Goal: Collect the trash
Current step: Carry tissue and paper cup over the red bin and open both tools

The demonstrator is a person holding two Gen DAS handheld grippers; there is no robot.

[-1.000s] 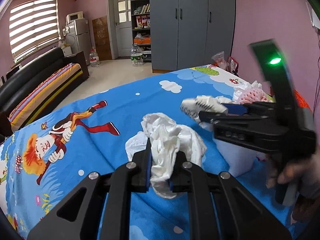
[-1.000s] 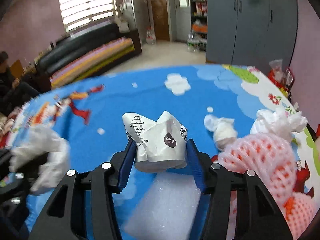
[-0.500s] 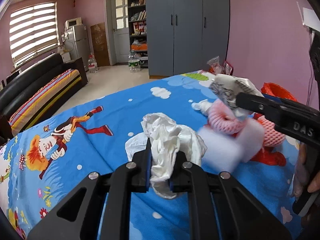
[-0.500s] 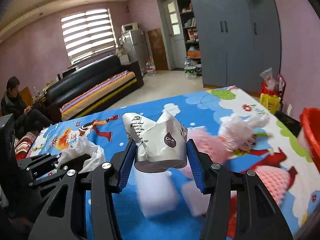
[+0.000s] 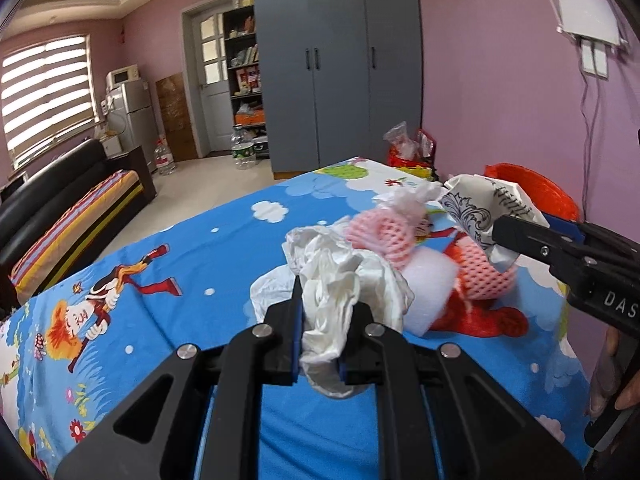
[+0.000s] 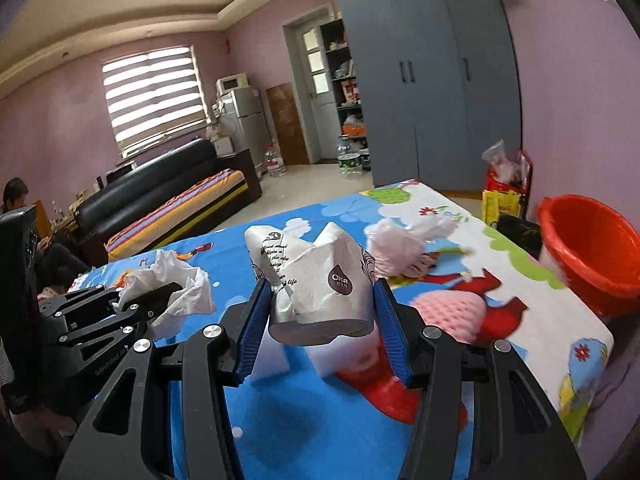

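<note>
Trash is in both of your grippers, held above the cartoon-print bedsheet [image 5: 192, 248]. Farthest left, your left gripper [image 5: 320, 336] is clamped on a crumpled white tissue [image 5: 340, 280], which bulges out above and below the blue pads [image 5: 297, 320]; in the right wrist view the same gripper [image 6: 132, 304] sits at the left edge with the wad [image 6: 176, 280] sticking out past its fingers. To the right of the tissue, on the sheet, lie a white foam block [image 5: 430, 292] and two pink foam fruit nets [image 5: 384, 232], with a thin white plastic scrap [image 5: 408, 196] just beyond them. Further right, your right gripper [image 6: 324, 312] is closed on a crushed paper cup [image 6: 320, 280], printed with black script and a dark drop logo, its base toward the camera and squeezed between the ribbed blue pads [image 6: 252, 332]. In the left wrist view the cup [image 5: 480, 208] juts from that gripper [image 5: 516, 232]. At the far right, a red plastic basin [image 6: 592, 252] stands just off the edge of the bed, near the pink wall.
</note>
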